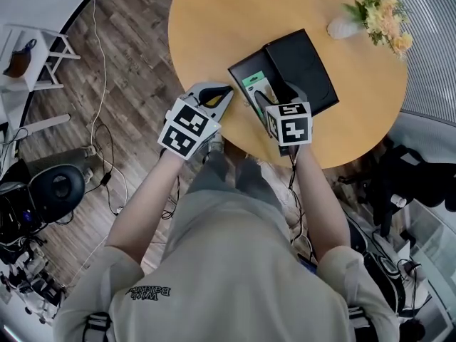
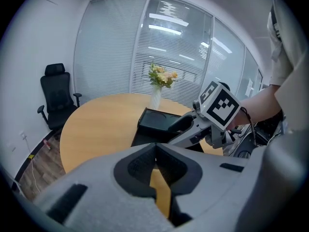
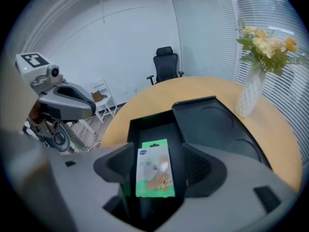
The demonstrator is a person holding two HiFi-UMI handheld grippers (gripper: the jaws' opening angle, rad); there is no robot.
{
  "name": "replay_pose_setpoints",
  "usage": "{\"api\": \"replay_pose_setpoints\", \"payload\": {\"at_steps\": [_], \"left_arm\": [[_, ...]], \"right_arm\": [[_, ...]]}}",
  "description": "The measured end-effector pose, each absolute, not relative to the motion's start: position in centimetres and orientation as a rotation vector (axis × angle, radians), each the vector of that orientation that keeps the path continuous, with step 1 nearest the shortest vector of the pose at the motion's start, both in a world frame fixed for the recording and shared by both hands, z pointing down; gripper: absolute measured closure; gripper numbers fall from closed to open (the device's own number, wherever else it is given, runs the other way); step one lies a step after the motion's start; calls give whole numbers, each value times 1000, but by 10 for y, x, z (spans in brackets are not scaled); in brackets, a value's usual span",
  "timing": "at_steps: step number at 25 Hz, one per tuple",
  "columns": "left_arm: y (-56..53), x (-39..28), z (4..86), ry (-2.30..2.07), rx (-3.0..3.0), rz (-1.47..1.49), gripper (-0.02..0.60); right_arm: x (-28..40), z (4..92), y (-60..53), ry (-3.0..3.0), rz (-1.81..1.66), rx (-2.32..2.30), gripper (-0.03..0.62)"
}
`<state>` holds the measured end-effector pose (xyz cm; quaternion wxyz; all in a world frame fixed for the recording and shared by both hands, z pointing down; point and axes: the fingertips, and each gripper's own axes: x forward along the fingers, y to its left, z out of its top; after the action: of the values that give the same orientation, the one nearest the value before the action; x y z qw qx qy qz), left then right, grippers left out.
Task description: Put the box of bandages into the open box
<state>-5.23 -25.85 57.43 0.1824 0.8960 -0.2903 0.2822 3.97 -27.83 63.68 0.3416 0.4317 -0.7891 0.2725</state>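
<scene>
The green and white box of bandages (image 3: 153,168) lies flat inside the black open box (image 3: 145,122), whose lid (image 3: 212,124) rests beside it on the right. My right gripper (image 3: 157,151) stands open around the bandage box, a narrow dark gap showing on each side of it. From above, the bandage box (image 1: 254,84) sits in the open box (image 1: 244,68) just past my right gripper (image 1: 262,95). My left gripper (image 1: 225,91) hovers at the table's near edge, left of the open box, shut with nothing in it; its tips (image 2: 155,146) meet.
A round wooden table (image 1: 214,20) carries a white vase of flowers (image 1: 370,16) at its far right. A black office chair (image 2: 58,95) stands beyond the table. Cables and a white shelf (image 1: 35,55) occupy the floor at left.
</scene>
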Motion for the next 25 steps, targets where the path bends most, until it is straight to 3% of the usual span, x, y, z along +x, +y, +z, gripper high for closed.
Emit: {"api": "replay_pose_setpoints", "payload": {"at_steps": [8, 11, 25], "left_arm": [[-265, -59, 540, -901, 2587, 753, 558], [-267, -59, 528, -920, 2604, 747, 558], [-261, -48, 438, -990, 2781, 648, 558]], "right_arm": [[37, 581, -282, -2179, 734, 1203, 292], [44, 559, -288, -2193, 655, 1285, 425], [68, 434, -278, -2383, 473, 1496, 548]]}}
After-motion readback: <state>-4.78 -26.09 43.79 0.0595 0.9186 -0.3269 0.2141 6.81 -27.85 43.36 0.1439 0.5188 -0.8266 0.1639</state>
